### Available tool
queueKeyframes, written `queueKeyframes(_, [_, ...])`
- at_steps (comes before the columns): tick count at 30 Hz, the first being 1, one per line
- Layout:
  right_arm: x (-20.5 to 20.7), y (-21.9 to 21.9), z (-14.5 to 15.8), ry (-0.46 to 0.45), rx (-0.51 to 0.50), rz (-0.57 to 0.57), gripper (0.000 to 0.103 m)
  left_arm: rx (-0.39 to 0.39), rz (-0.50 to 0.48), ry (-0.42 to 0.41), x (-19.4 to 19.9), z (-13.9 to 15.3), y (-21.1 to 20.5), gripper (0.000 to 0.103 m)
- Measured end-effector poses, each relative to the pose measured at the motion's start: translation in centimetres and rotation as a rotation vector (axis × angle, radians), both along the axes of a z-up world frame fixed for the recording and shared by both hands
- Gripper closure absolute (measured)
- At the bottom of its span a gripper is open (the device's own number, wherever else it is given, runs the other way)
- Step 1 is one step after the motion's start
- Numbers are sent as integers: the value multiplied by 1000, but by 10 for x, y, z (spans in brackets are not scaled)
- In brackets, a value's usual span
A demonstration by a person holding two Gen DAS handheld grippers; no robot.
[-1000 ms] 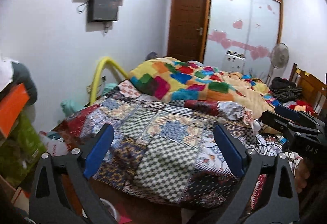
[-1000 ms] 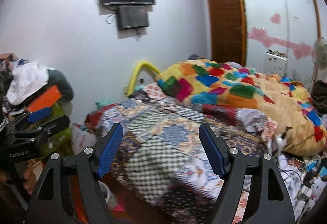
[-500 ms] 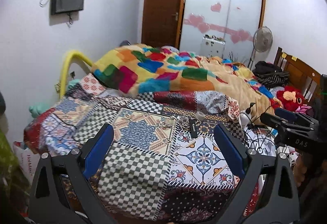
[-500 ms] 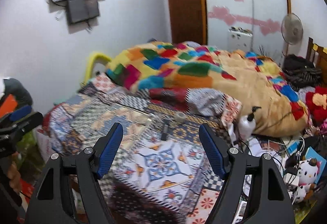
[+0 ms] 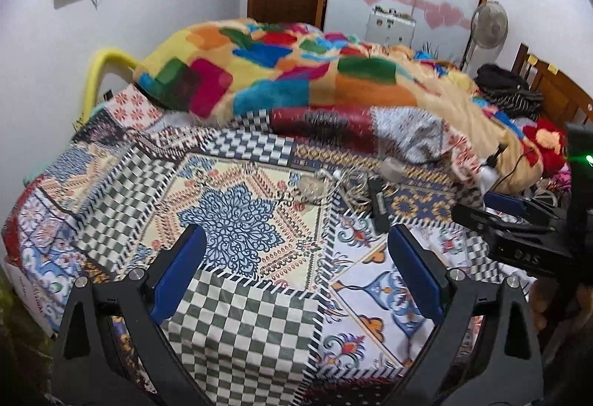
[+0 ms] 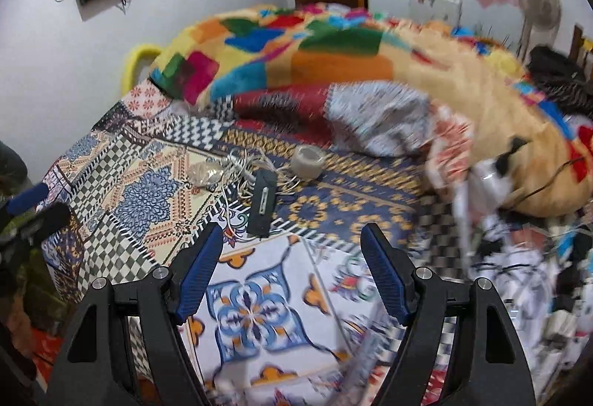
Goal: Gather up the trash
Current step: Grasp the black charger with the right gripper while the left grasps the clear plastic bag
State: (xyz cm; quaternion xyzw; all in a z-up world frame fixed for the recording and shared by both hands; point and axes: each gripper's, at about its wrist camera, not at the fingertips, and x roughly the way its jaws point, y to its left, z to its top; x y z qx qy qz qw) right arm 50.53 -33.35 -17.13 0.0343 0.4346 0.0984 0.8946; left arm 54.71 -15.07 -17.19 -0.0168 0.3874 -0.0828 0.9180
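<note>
While both hand-held grippers, left point(image 5: 296, 272) and right point(image 6: 292, 268), hover spread above the patchwork-quilted bed point(image 6: 259, 294), reaching the crumpled clear plastic wrapper point(image 6: 204, 171) beside the black remote point(image 6: 262, 202) seems next.

A bed point(image 5: 237, 332) covered by a patchwork sheet carries a black remote control point(image 6: 262, 202) near its middle. Just left of the remote lie tangled white cables point(image 6: 237, 165) and a crumpled clear wrapper point(image 6: 203, 171); just beyond it sits a roll of tape point(image 6: 307, 163). Farther behind the remote, a colourful blanket point(image 5: 296, 79) is heaped.
</note>
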Motion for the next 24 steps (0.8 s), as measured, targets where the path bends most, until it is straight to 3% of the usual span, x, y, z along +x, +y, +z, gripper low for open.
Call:
queueKeyframes(3, [22,8,-23,41,20,6,32,7,-9,20,17,-20,-1,7])
queueKeyframes(7, [49,23,-51,111,45,24,53,-6,-35,65,36,-42,-2,22])
queueKeyframes(10, [62,28,-67,142,67,29,56,-32,-49,103,47,-57,-1,33])
queueKeyframes(14, [66,36,-72,121,15,36,66,-55,-69,144,58,-71,-5,47])
queueKeyframes(16, [68,36,-73,111,3,44,80,-70,-78,157,63,-75,-8,53])
queueKeyframes(24, [51,20,-60,65,7,44,80,-110,-109,175,85,-78,-31,55])
